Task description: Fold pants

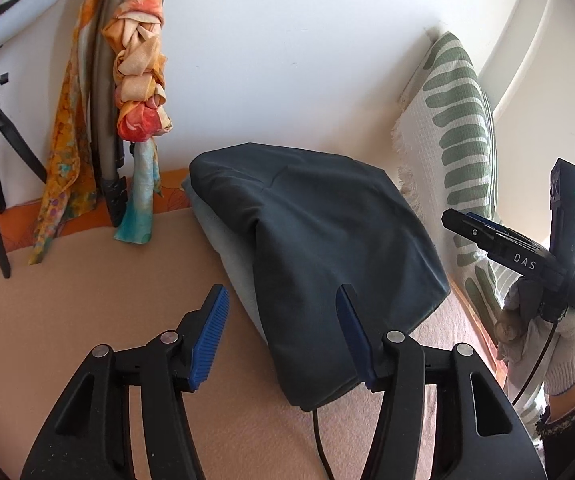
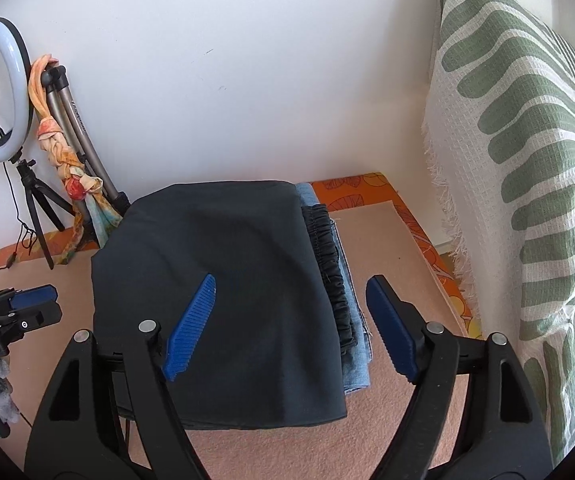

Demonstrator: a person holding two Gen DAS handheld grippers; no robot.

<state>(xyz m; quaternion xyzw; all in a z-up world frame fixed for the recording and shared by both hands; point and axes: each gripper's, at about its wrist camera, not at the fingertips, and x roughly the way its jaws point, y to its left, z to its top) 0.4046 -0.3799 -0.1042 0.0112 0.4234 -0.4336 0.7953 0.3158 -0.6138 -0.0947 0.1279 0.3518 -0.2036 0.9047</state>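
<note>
The dark pants (image 2: 215,280) lie folded in the middle of both views, on top of a folded light-blue denim garment (image 2: 353,320) whose edge shows along the pile's right side in the right wrist view; the gathered elastic waistband (image 2: 329,268) of the pants runs down that same right edge; the pile rests on a peach-coloured mat (image 2: 399,248) with an orange patterned border (image 2: 351,192). The left hand-held gripper (image 1: 283,332) stands spread at the bottom of its view, one blue pad over bare mat and the other over the near edge of the pants, nothing pinched; the right hand-held gripper (image 2: 291,328) is spread wide at the bottom of its view, its left pad above the dark cloth and its right pad above the mat beside the denim, holding nothing. At the right edge of the left wrist view a gloved hand (image 1: 543,332) carries the right tool. A green-and-white leaf-print cushion (image 2: 527,160) leans at the right; a ring light (image 2: 23,76) on a tripod and a knotted orange scarf (image 1: 143,68) stand at upper left against the white wall.
</note>
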